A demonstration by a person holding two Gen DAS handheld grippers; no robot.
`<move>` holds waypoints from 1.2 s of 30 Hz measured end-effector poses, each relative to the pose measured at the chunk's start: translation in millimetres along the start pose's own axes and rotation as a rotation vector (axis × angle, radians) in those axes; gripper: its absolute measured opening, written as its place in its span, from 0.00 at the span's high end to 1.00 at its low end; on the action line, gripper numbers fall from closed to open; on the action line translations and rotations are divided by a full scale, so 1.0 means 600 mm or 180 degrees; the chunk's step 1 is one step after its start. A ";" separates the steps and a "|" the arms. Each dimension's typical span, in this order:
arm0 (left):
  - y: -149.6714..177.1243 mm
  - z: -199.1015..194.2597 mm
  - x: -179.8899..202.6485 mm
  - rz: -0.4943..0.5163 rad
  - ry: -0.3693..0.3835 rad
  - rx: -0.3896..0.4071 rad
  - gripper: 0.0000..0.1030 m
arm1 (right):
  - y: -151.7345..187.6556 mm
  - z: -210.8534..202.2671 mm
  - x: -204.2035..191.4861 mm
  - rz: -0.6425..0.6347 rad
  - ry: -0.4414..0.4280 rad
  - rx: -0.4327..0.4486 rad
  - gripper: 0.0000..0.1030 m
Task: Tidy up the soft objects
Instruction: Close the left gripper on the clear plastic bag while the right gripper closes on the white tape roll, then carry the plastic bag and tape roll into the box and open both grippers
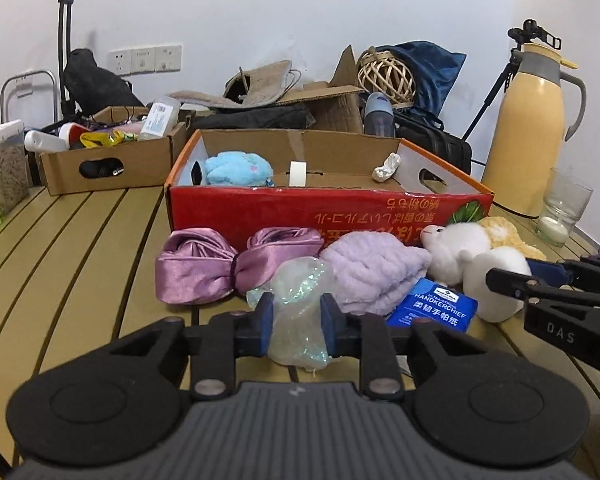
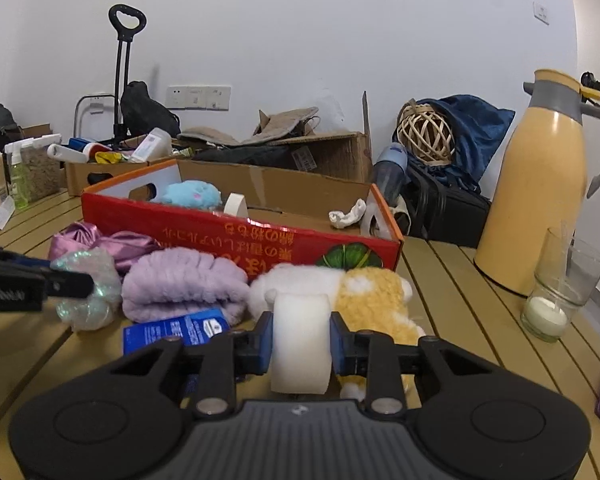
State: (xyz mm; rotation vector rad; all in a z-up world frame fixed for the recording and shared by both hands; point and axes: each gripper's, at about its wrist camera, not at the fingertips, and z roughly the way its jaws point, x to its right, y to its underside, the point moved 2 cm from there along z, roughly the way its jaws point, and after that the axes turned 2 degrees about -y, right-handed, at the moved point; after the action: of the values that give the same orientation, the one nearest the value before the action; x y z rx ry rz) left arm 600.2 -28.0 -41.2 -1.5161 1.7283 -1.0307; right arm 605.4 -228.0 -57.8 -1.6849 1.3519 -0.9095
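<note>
Both tongs loaded. My left gripper [image 1: 296, 322] is clamped on the iridescent mesh pouf [image 1: 298, 312], pads pinching it at the middle; it bulges above and below the jaws and its lower end looks to be on the slatted table [image 1: 80, 240]. My right gripper [image 2: 300, 346] is clamped on the white sponge block [image 2: 300, 344], long axis upright between the pads, bottom edge at or near the table. Target, I judge, is the red cardboard box [image 1: 328, 210], open-topped, dead ahead of both grippers, long side facing me, already holding a blue plush [image 1: 238, 168], a tape roll [image 1: 298, 174] and a white rag [image 1: 386, 168]. Between tongs and box lies the rest of the pile: purple satin bow [image 1: 220, 268], lilac fleece bundle [image 1: 376, 276], handkerchief pack [image 1: 434, 308], white-and-yellow plush toy [image 1: 468, 248], all just in front of the box's near wall. So the move is up and forward, over pile and near wall. From the left wrist view the box sits centred; from the right it's off to the left, so left has the straighter line. Risk: the pouf drags the fleece on lift.
</note>
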 end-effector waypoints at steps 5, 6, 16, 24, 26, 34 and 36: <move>-0.003 -0.024 0.004 0.0009 -0.0013 0.0127 0.86 | 0.006 -0.015 0.013 0.0125 -0.0046 0.0087 0.73; -0.003 -0.036 0.005 -0.0007 -0.0065 0.0140 0.86 | 0.008 -0.022 0.013 0.0129 -0.0058 0.0102 0.74; 0.062 -0.340 0.036 -0.0068 0.0012 0.0701 0.87 | 0.023 -0.252 0.009 0.0322 -0.0332 0.0370 0.73; 0.123 -0.547 0.038 -0.0140 -0.0037 0.0975 0.87 | 0.056 -0.478 -0.029 0.0152 -0.0483 0.0692 0.73; 0.139 -0.588 0.038 -0.0147 -0.0049 0.0983 0.87 | 0.067 -0.526 -0.036 0.0183 -0.0571 0.0717 0.73; 0.157 -0.671 0.039 -0.0070 -0.0177 0.1213 0.87 | 0.090 -0.612 -0.074 0.0013 -0.0597 0.0850 0.73; 0.155 -0.668 0.038 -0.0074 -0.0177 0.1213 0.87 | 0.089 -0.616 -0.078 -0.0001 -0.0596 0.0875 0.73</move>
State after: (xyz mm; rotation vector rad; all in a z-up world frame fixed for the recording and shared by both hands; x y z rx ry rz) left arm 210.2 16.8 83.9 -1.3083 1.3824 -1.2360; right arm 246.8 -239.0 55.2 -1.5170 1.0509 -0.8709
